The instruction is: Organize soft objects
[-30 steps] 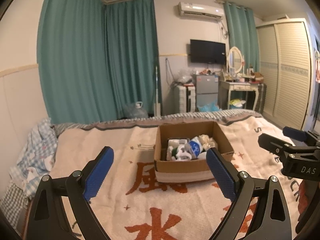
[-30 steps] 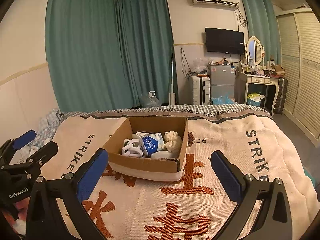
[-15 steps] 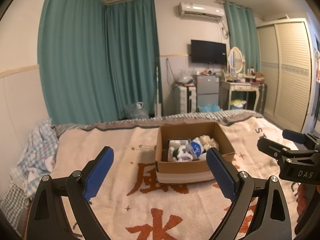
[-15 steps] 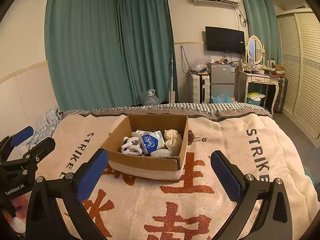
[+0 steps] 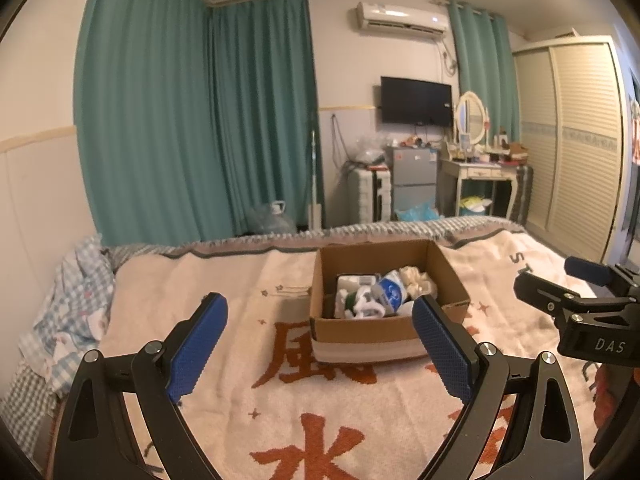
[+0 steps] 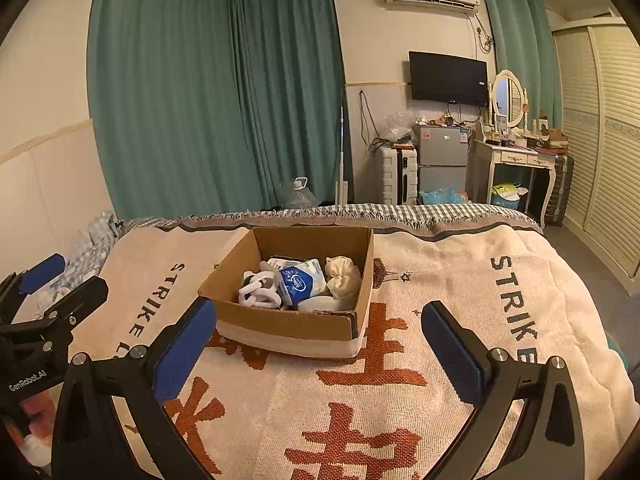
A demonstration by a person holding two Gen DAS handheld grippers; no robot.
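Cream woven blanket (image 6: 460,320), teal curtains (image 6: 208,92)

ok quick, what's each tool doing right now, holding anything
Left tool: open, holding nothing, short of the cardboard box.
Right tool: open, holding nothing.

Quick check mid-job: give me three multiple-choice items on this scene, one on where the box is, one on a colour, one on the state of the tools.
1. Where is the box?
A. on the blanket
B. on the desk
C. on the floor

2. What colour are the curtains?
A. red
B. teal
C. white

3. How are the left tool and right tool?
A. both open, empty
B. both shut on cloth
C. left shut, right open

Answers: 1 A, it rests on the blanket; 2 B, teal folds fill the corner; 3 A, pads stand wide apart, nothing between.
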